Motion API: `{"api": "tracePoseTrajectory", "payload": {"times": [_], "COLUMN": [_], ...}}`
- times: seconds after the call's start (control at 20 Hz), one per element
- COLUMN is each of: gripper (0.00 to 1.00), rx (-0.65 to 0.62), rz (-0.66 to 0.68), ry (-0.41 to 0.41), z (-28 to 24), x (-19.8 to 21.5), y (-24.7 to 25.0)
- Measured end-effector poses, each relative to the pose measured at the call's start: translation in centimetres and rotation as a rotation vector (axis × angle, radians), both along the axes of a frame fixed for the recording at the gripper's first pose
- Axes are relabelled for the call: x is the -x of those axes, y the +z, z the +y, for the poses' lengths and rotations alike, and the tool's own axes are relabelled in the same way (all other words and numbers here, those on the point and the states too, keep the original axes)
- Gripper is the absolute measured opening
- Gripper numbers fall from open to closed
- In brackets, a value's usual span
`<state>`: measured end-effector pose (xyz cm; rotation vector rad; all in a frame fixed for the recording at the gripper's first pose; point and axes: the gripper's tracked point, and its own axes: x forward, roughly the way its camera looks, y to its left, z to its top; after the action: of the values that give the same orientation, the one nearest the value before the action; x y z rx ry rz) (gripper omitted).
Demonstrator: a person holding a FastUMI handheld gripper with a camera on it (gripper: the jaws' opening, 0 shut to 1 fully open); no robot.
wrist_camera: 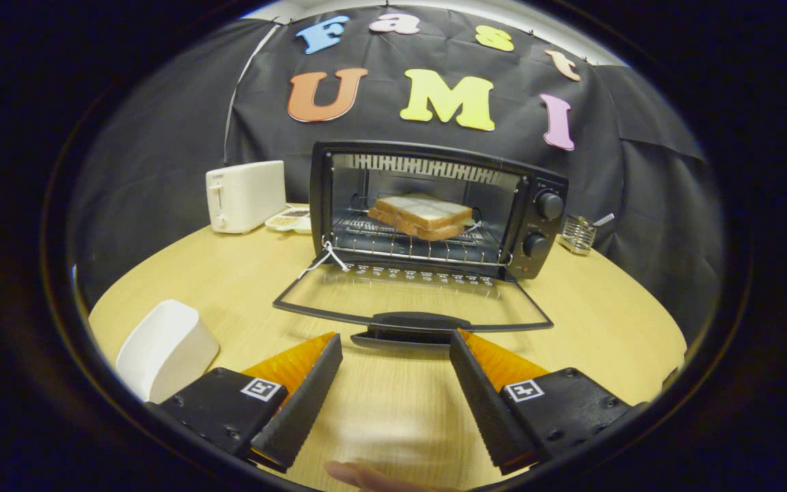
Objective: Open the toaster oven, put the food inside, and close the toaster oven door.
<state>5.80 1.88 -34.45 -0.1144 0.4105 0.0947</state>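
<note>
We see the toaster oven (434, 205) standing in the middle of the frame with its glass door (410, 301) dropped fully open, lying flat toward us, its dark handle (410, 322) at the near edge. Inside, on the wire rack (421, 244), sits the food: a sandwich (422, 215) of stacked bread slices, resting a little toward the back of the chamber. Two round knobs (544, 224) sit one above the other on the oven's right-hand panel. To the upper left of the oven stands a white toaster (244, 195), and just beside it, between it and the oven, a small white tray (290, 219) holds something we cannot make out. At the lower left a white container (164, 348) lies tilted on its side near the left finger. To the right of the oven is a small wire holder (578, 234) with a slim object sticking out of it. All of this rests on a round, light wood table (605, 321), with the black cloth wall behind it. At the bottom of the frame our hand-held gripper (397, 352) is released, its two dark, orange-backed fingers (305, 396) spread wide apart and grasping nothing; the door handle lies just ahead of the fingertips, between them, not touched. A fingertip (359, 475) of a person's hand shows at the very bottom, below the fingers.
</note>
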Motion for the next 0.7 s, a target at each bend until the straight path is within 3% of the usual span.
{"api": "tracePoseTrajectory", "payload": {"times": [0.25,0.7], "gripper": [1.0,1.0], "rx": [-0.069,-0.094], "rz": [0.087,0.028], "ry": [-0.054,-0.063], "z": [-0.9,-0.6], "x": [-1.2,-1.7], "y": [-1.3,-0.3]}}
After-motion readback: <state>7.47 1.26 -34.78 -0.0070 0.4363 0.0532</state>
